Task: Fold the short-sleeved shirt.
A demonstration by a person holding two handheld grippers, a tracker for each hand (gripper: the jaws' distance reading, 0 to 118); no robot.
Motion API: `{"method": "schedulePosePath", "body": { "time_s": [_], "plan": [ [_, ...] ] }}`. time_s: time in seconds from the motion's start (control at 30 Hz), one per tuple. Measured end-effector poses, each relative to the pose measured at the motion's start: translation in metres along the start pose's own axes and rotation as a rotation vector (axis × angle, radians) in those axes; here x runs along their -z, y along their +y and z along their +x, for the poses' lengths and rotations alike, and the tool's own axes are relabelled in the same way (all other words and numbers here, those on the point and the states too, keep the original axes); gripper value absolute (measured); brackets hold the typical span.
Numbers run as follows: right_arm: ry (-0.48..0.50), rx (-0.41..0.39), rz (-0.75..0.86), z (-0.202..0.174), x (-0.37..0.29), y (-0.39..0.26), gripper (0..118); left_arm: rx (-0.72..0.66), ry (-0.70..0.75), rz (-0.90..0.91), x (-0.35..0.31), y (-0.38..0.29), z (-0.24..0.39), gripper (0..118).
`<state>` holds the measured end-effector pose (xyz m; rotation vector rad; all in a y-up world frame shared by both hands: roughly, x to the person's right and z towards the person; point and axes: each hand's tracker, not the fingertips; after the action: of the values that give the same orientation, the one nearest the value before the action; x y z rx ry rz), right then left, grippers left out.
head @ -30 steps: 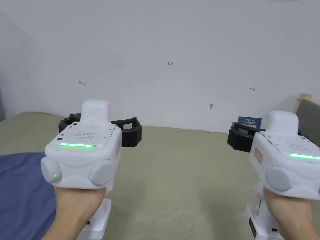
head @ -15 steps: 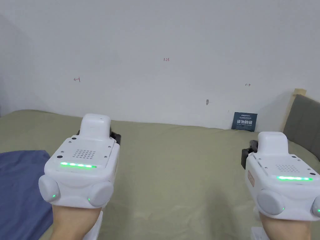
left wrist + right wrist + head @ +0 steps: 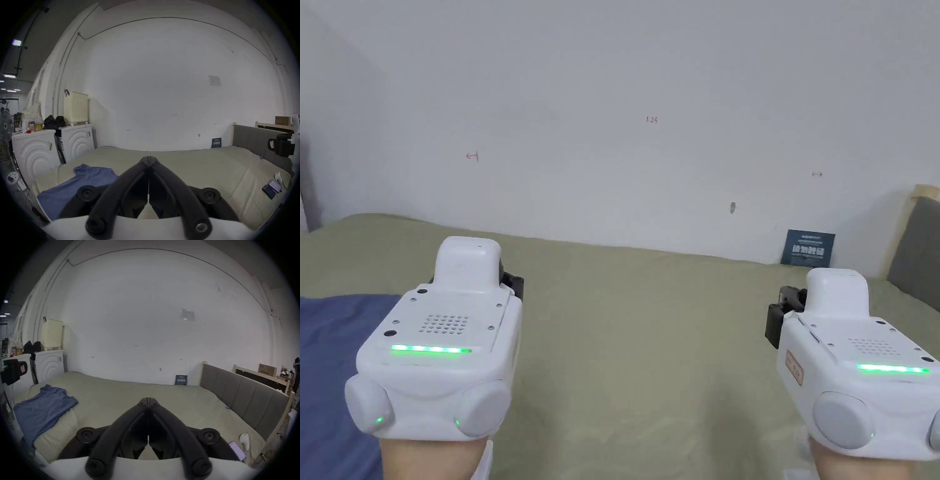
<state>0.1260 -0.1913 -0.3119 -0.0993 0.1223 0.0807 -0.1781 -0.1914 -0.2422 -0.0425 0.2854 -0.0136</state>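
- Left gripper (image 3: 148, 160) up over the bed (image 3: 650, 350), jaws pressed together, nothing between them.
- Right gripper (image 3: 148, 400) level alongside, jaws closed tip to tip, empty too.
- Blue short-sleeved shirt (image 3: 43, 407) lies spread on the bed's left side, clear of both grippers.
- Grey headboard (image 3: 243, 395) off right; white wall (image 3: 650, 94) beyond.

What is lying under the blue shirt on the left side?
The blue shirt lies spread on the olive-green bed cover, at the bed's left end. Whether anything is between shirt and cover cannot be seen, because the cloth hides it.
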Motion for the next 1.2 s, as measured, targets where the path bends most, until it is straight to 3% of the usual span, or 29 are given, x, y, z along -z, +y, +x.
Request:
{"method": "schedulePosePath", "body": {
  "time_s": [0.13, 0.27, 0.37, 0.5, 0.63, 0.8, 0.9, 1.03, 1.13, 1.17, 1.2],
  "plan": [
    [0.121, -0.048, 0.025, -0.051, 0.009, 0.009, 0, 0.014, 0.090, 0.017, -0.013, 0.007, -0.037, 0],
    [0.292, -0.015, 0.022, -0.110, 0.013, 0.014, 0, 0.042, 0.187, 0.002, -0.033, 0.011, -0.083, 0],
    [0.407, -0.048, 0.038, -0.158, 0.008, 0.014, 0, 0.026, 0.281, -0.010, -0.056, 0.011, -0.116, 0],
    [0.581, -0.046, 0.028, -0.208, -0.004, 0.005, 0, 0.134, 0.532, -0.025, -0.087, -0.001, -0.141, 0],
    [0.661, -0.069, 0.004, -0.237, -0.009, -0.006, 0, 0.064, 0.548, -0.047, -0.114, -0.010, -0.164, 0],
    [0.655, -0.053, -0.012, -0.233, 0.002, -0.007, 0, 0.067, 0.537, -0.108, -0.098, -0.018, -0.169, 0],
    [0.600, -0.090, 0.000, -0.212, 0.009, -0.005, 0, 0.052, 0.487, -0.151, -0.068, -0.022, -0.173, 0],
    [0.517, -0.109, -0.007, -0.173, 0.029, -0.002, 0, 0.028, 0.410, -0.220, 0.004, -0.023, -0.178, 0],
    [0.451, -0.119, 0.001, -0.143, 0.040, -0.003, 0, -0.047, 0.233, -0.345, 0.077, -0.019, -0.192, 0],
    [0.458, -0.125, -0.007, -0.133, 0.044, -0.005, 0, -0.106, 0.173, -0.393, 0.109, -0.019, -0.199, 2],
    [0.456, -0.146, -0.020, -0.126, 0.046, -0.007, 0, -0.148, 0.150, -0.434, 0.131, -0.020, -0.204, 14]
  ]
}}
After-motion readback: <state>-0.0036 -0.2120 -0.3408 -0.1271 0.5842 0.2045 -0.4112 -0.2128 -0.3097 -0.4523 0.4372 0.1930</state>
